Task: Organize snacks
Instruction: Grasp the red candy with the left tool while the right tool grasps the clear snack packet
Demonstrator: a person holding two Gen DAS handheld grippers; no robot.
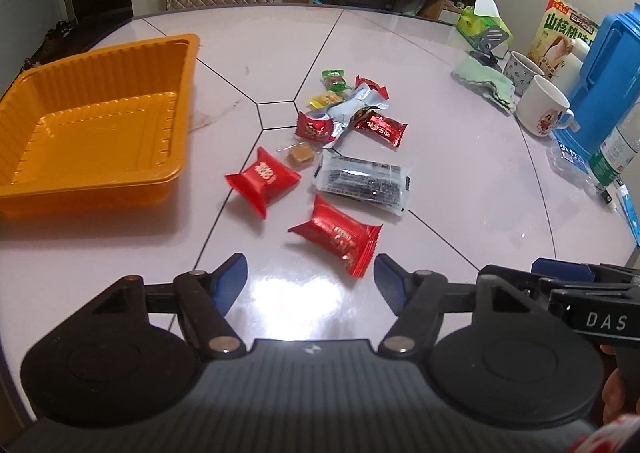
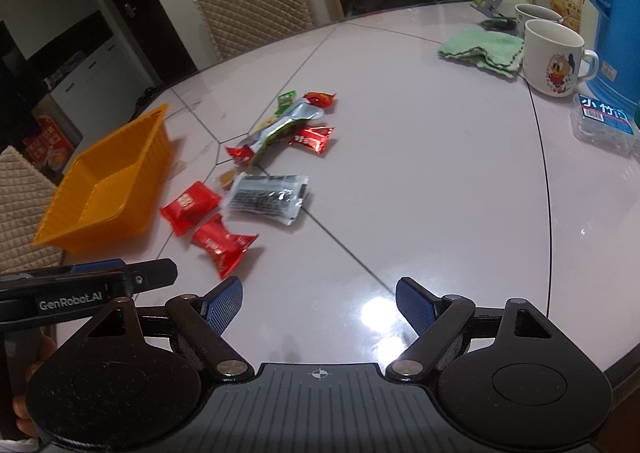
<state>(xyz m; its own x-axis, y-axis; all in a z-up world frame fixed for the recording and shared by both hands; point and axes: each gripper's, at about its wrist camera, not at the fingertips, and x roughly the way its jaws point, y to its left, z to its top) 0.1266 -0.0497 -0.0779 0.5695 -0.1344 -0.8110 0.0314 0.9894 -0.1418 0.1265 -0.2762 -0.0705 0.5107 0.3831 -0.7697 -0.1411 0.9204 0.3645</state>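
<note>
Snacks lie scattered in the middle of a pale round table [image 1: 440, 157], none of them in the orange tray [image 1: 100, 125] that sits empty at the left. Nearest the left gripper [image 1: 310, 277] is a red packet [image 1: 338, 237], just beyond its fingertips and apart from them. A second red packet [image 1: 262, 179] lies a little farther to the left, near the tray's right wall, with a small brown candy [image 1: 300, 154] just beyond it. To the right of these is a clear packet with dark contents [image 1: 362, 183]. Farther off is a loose cluster: a silver wrapper [image 1: 352, 109], several small red candies around it, a yellow one and a green one [image 1: 334, 79] at the far end.

Both grippers hover low over the near edge of the table, side by side. The left gripper's jaws stand wide apart with nothing between them. The right gripper [image 2: 318, 303] is likewise spread wide and holds nothing; bare tabletop shows between its blue pads.

At the far right stand two mugs [image 2: 554, 57], a folded green cloth [image 2: 480, 51], a blue jug [image 1: 604, 81] and a snack box [image 1: 560, 33].
</note>
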